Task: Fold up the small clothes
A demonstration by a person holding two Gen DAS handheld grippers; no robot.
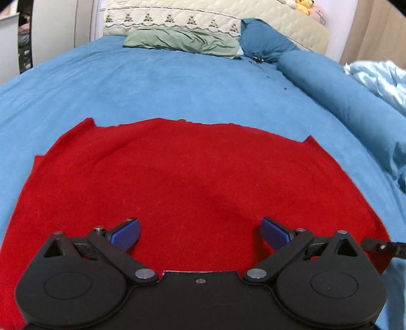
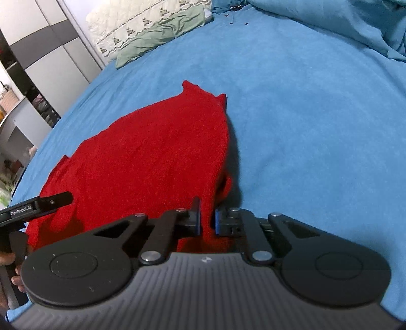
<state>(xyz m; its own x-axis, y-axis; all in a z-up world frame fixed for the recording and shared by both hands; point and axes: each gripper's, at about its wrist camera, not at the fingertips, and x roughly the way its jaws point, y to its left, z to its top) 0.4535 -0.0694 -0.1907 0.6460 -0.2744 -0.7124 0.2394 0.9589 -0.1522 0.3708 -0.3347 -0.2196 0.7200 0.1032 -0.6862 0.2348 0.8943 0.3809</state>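
A red knitted garment (image 1: 192, 182) lies spread flat on the blue bedsheet (image 1: 177, 86). My left gripper (image 1: 200, 234) hangs just above its near part, jaws wide open, blue pads clear of the cloth. In the right wrist view the same red garment (image 2: 157, 157) stretches away to the upper left. My right gripper (image 2: 208, 223) is shut on the garment's near right edge, with a fold of red cloth pinched between its blue pads. The left gripper's body (image 2: 38, 205) shows at the left edge of the right wrist view, with a hand under it.
Pillows lie at the head of the bed: a green one (image 1: 182, 42), a cream embroidered one (image 1: 172, 19) and a blue one (image 1: 264, 40). A rolled blue duvet (image 1: 342, 101) runs along the right side. Wardrobe doors (image 2: 50, 58) stand to the left.
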